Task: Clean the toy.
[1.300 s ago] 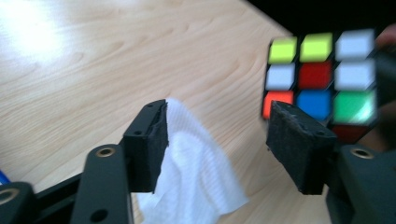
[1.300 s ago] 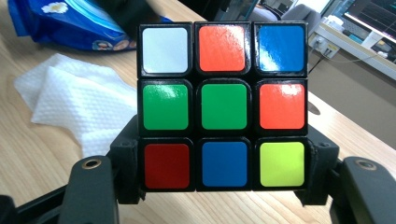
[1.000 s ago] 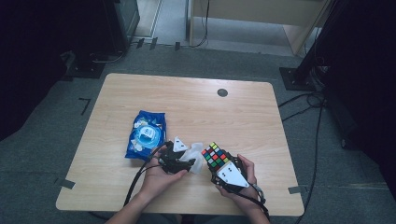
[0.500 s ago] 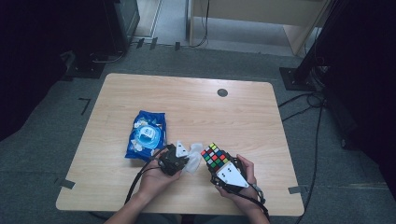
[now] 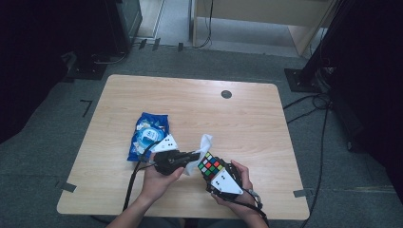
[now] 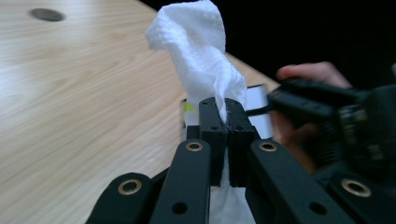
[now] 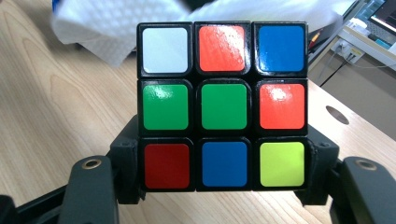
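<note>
One pale wooden table (image 5: 199,114) with rounded corners carries everything, and a small dark round grommet (image 5: 226,94) sits in its top well beyond both tools, toward the far edge. Next in size, a blue crinkled plastic packet with a white round label (image 5: 146,136) lies flat just to the outer side of the left gripper (image 5: 197,155), close behind the grey three-cornered plate on that tool. The left gripper itself points across toward the right gripper (image 5: 213,167); its jaws have just been closing and now stand clenched on a white crumpled paper tissue (image 6: 201,56). In the left gripper view the tissue is pinched between the two black pads (image 6: 212,126), one end rising in a twisted plume above the tips, the other hanging down between the jaw arms. The right gripper grasps a multicoloured puzzle cube with black edges (image 7: 223,107), one jaw pressing on each side of its lowest row, so that the cube stands upright between the tips. The face toward that tool's camera reads white, red, blue above, green, green, red in the middle, and red, blue, yellow-green at the bottom. The tissue lies just past the cube's top edge, near it; whether the two touch I cannot tell.
</note>
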Available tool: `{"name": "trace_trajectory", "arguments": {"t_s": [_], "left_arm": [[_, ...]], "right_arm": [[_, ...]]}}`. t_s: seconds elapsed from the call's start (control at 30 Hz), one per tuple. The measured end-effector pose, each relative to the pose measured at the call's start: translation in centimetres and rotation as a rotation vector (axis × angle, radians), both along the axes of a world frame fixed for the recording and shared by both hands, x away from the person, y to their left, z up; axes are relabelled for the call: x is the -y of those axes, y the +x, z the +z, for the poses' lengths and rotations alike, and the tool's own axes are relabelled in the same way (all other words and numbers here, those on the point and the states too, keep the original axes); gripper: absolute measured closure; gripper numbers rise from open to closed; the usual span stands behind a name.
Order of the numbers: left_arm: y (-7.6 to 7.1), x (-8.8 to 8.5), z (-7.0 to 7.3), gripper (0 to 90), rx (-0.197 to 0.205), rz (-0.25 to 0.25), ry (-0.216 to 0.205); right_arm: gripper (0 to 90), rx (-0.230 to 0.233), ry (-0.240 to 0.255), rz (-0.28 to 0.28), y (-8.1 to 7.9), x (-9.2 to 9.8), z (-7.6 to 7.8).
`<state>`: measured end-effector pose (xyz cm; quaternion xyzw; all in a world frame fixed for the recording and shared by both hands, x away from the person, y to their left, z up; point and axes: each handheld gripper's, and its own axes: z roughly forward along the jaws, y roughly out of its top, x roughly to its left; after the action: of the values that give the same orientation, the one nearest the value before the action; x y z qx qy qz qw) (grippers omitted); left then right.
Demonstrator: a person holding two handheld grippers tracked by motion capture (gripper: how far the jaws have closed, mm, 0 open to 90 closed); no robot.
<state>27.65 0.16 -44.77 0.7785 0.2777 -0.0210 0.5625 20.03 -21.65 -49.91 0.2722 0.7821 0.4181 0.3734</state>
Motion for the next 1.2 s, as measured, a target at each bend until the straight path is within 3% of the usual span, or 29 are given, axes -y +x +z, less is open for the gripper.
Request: {"name": "trace_trajectory", "arguments": {"t_s": [0.07, 0.13, 0.23, 0.47, 0.6, 0.73, 0.8, 0.87, 1.0, 1.13, 1.2], "left_arm": [[-0.3, 0.2, 0.3, 89.5, -0.001, -0.033, -0.034], [-0.6, 0.4, 0.5, 89.2, 0.023, -0.042, -0.028], [-0.5, 0.7, 0.0, 88.7, 0.014, -0.046, -0.023], [0.5, 0.1, -1.2, 88.7, -0.015, 0.038, 0.036], [0.7, 0.1, -1.6, 88.4, -0.017, 0.044, 0.050], [0.4, 0.2, -1.3, 88.4, -0.031, 0.020, 0.006], [0.1, 0.4, -0.8, 88.4, -0.040, -0.023, -0.039], [-0.4, 0.7, -0.3, 88.4, -0.016, -0.043, -0.050], [-0.5, 0.8, -0.2, 87.7, 0.007, -0.006, -0.008], [0.4, 0.3, -1.2, 87.9, -0.020, 0.061, 0.052], [0.8, 0.0, -1.6, 88.0, -0.039, 0.071, 0.056]], "right_arm": [[34.9, -0.001, 0.001, 0.000, 0.0, -0.1, -0.1], [34.9, -0.001, 0.003, 0.000, 0.0, -0.1, -0.1], [34.9, 0.005, 0.004, 0.003, -0.1, -0.2, 0.1], [34.9, 0.009, 0.004, -0.005, -0.2, 0.0, 0.2], [34.9, 0.007, -0.002, -0.003, -0.2, -0.1, 0.1], [34.9, 0.000, 0.002, 0.001, -0.1, -0.1, 0.1], [34.9, -0.002, 0.005, 0.000, -0.1, 0.0, 0.1], [34.9, -0.004, 0.003, -0.001, -0.1, -0.1, 0.0], [34.9, 0.005, 0.001, 0.005, -0.2, -0.2, 0.1], [34.9, 0.008, 0.003, 0.004, -0.3, -0.1, 0.2], [34.9, 0.010, 0.003, 0.004, -0.3, 0.0, 0.3]]}}
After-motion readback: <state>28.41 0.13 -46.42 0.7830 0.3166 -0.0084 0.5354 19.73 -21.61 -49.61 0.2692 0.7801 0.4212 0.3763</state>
